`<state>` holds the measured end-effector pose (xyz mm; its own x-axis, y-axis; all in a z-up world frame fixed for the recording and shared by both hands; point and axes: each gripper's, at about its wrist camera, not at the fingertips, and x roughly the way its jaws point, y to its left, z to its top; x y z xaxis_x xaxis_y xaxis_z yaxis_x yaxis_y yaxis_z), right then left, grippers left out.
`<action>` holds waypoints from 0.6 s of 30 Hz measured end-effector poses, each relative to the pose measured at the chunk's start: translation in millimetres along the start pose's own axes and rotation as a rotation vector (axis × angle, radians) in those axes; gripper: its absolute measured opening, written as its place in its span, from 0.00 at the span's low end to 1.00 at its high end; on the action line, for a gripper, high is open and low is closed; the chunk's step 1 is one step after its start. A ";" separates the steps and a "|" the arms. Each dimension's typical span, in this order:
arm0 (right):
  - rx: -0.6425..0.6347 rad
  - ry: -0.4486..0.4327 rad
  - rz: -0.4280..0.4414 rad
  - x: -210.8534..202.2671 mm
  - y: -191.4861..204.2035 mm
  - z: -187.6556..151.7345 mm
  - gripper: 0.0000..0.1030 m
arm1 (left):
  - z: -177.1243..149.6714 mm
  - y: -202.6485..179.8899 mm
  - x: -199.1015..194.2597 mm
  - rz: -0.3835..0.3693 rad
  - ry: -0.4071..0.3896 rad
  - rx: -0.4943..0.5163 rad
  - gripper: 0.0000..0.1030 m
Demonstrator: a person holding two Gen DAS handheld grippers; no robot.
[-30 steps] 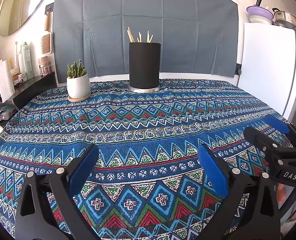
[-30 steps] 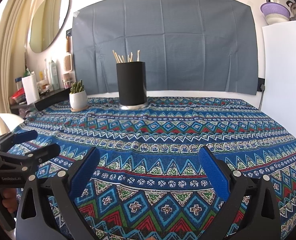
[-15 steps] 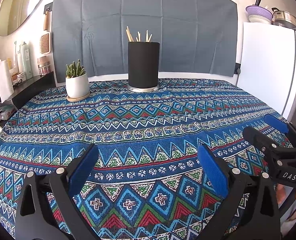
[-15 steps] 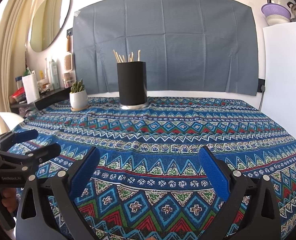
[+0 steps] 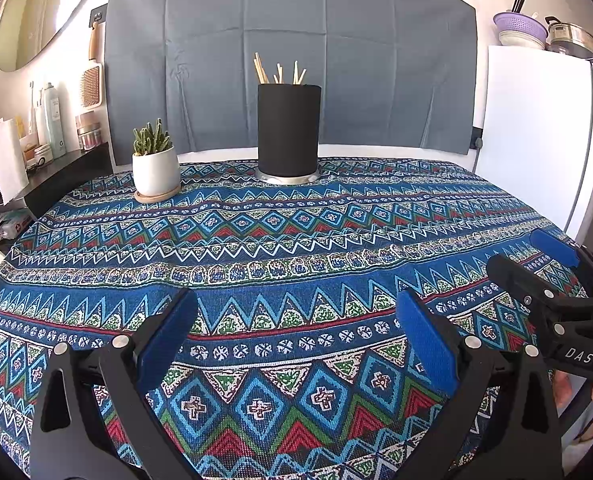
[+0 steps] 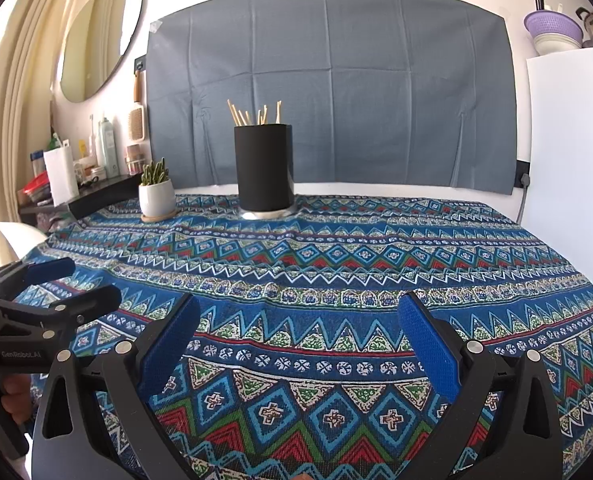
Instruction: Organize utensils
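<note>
So, progress: judged near finished or finished; nothing loose shows on the bench [image 5: 296, 248].
Sticks: wooden sticks [image 5: 278, 70] stand upright in the black holder [image 5: 288, 132], upper centre of the frame, beside the potted plant [image 5: 154, 168].
Left gripper [image 5: 296, 332]: jaws spread, empty, low in frame.
Right gripper [image 6: 296, 334]: jaws spread, empty, bottom centre.
Left over: nothing visible; anything off-frame cannot be told.

Woven cloth tablecloth [image 5: 296, 240], matt black holder [image 5: 288, 128] – metal base, wood sticks [image 5: 278, 70]
</note>
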<state>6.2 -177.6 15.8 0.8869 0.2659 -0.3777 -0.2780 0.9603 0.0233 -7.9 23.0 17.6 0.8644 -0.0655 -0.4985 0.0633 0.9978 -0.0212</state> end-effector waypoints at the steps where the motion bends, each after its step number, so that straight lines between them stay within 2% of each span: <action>1: 0.000 0.001 0.001 0.1 0.2 0.1 0.92 | 0.0 0.0 0.0 0.000 0.000 0.000 0.94; 18: -0.012 -0.003 -0.004 -1.8 1.1 -0.6 0.92 | -1.3 -0.3 -0.4 -0.002 -0.001 0.000 0.94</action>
<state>4.1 -177.1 15.9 0.8891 0.2619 -0.3753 -0.2786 0.9604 0.0103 -8.9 22.8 16.7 0.8647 -0.0670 -0.4978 0.0647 0.9977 -0.0219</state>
